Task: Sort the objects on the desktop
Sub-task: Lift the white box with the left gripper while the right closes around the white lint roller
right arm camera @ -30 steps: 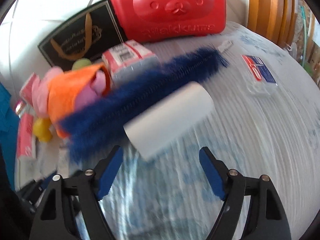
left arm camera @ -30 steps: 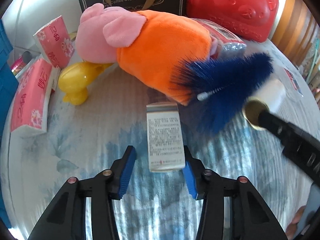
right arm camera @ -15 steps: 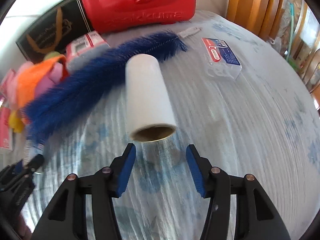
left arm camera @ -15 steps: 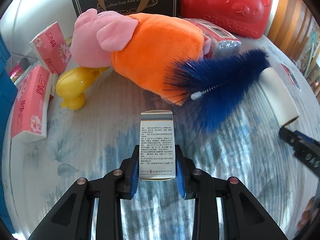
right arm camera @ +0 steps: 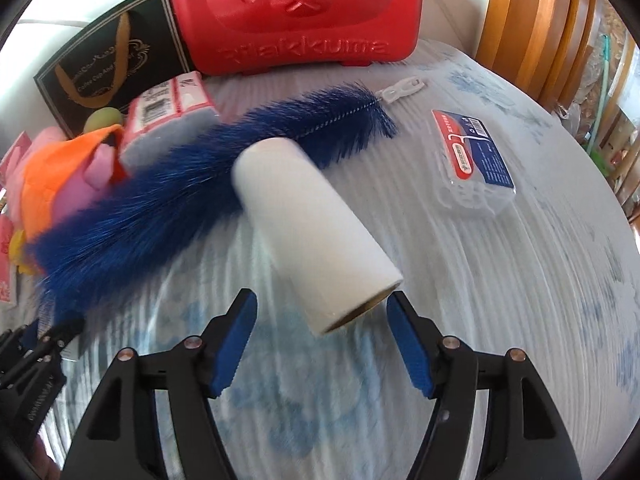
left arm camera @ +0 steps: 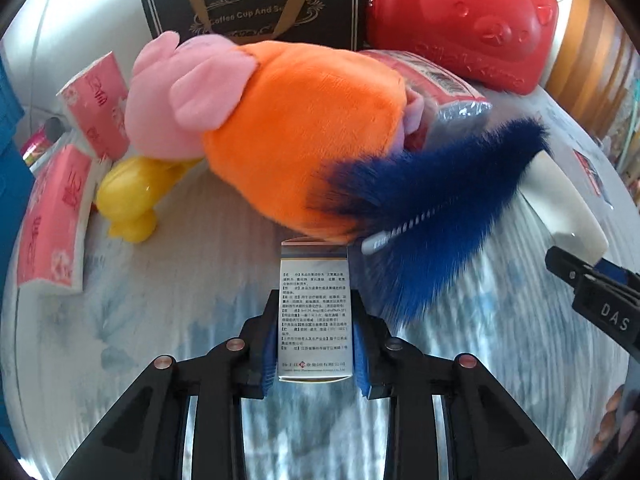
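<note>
Left wrist view puts the small printed box [left arm camera: 315,312] squarely between the blue pads [left arm camera: 270,344] of the left gripper [left arm camera: 316,346], which clamp its two long sides while the jaws close further. The box lies flat on the pale blue-patterned tablecloth [left arm camera: 168,320], its far end just under the orange and pink plush toy [left arm camera: 280,136]. Beside it spreads the blue bristle brush [left arm camera: 432,208], its bristles lying over the toy's lower edge. Only this view shows the yellow duck toy [left arm camera: 128,200] and the pink tissue packs [left arm camera: 56,216] at the left.

Right wrist view shows the white paper roll [right arm camera: 316,232] lying on the cloth, tilted, its open cardboard end reaching into the gap of the right gripper [right arm camera: 324,340]. The jaws there are opening; the right pad sits just beside the roll's rim and the left pad stands apart, so nothing is grasped. Only this view shows the clear plastic case [right arm camera: 472,164] and the whole red bear-faced box [right arm camera: 296,12]; the black gift bag [right arm camera: 104,64] appears in both.

A second ago the left pads stood wide on either side of the box; now they press it. The roll lay crosswise well ahead of the right gripper then; its end now sits between the pads.
</note>
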